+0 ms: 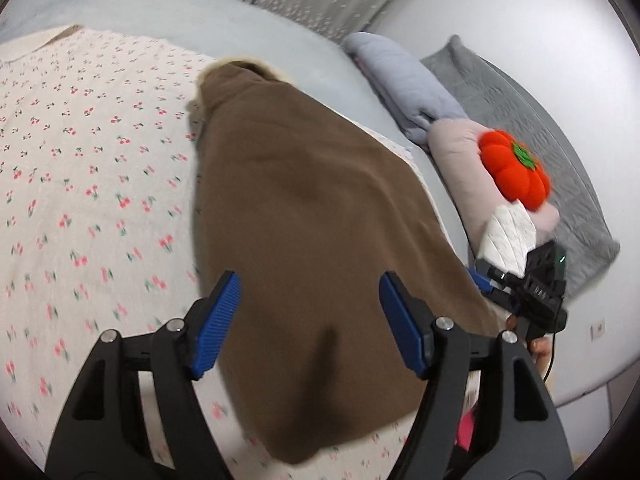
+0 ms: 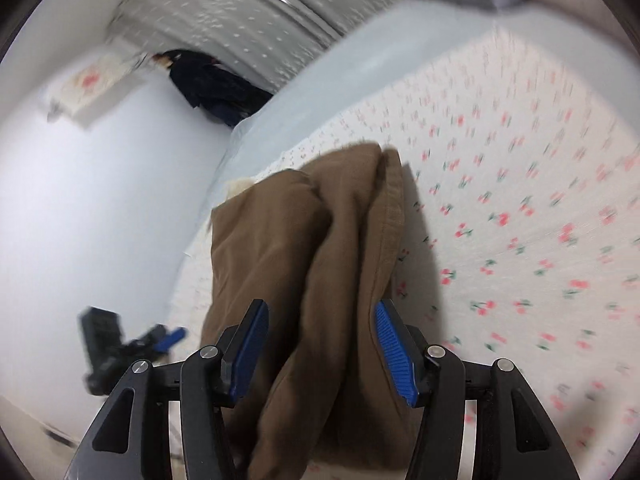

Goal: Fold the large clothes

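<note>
A large brown garment of soft thick cloth (image 1: 312,208) lies on a bed, on top of a cream bedspread with small red cherry prints (image 1: 92,184). In the left wrist view the garment spreads out as one wide smooth panel, and a pale fleece lining shows at its far end. In the right wrist view the same brown garment (image 2: 320,264) looks bunched into long folds with a stitched hem along one side.

The left gripper (image 1: 310,324) has its black arms and blue ribbed pads set quite wide apart. The brown cloth is seen between the pads, but the pads do not press on it, so this gripper holds nothing. The right gripper (image 2: 320,350) is also parted, a little narrower. A fold of the brown cloth passes between its blue pads, and there is a visible gap on both sides, so I see no grip here either. This view is blurred.

The right gripper (image 1: 524,288) also appears at the right edge of the left wrist view, with part of a hand under it.

Beside the bedspread lies a pale blue sheet (image 1: 224,28). Near the wall there are a rolled light blue blanket (image 1: 404,80), a grey quilted pillow (image 1: 532,140) and a pink cushion (image 1: 460,152) with an orange plush pumpkin (image 1: 512,164) on it.
</note>
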The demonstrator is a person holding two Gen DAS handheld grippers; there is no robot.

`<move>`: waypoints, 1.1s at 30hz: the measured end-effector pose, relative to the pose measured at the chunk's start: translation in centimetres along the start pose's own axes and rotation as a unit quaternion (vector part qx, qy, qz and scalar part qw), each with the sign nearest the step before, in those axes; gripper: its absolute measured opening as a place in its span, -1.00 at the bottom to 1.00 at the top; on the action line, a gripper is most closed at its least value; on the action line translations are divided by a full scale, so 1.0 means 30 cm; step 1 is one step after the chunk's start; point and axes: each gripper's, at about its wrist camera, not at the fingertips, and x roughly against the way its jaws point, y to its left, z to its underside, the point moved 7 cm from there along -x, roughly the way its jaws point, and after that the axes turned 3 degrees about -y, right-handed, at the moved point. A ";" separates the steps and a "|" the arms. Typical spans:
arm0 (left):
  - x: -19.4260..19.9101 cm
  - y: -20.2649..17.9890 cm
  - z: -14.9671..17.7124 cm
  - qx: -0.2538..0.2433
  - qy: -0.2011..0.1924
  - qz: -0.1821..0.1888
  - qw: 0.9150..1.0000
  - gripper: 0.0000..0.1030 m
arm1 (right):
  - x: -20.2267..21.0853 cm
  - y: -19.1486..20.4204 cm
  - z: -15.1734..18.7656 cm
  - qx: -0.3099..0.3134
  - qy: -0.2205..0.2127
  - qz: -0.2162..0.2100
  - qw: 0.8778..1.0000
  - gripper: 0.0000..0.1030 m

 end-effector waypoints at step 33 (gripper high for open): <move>0.024 -0.213 0.296 -0.106 -0.019 -0.019 0.994 0.32 | 0.038 -0.050 0.210 0.047 -0.005 0.119 0.992 -0.44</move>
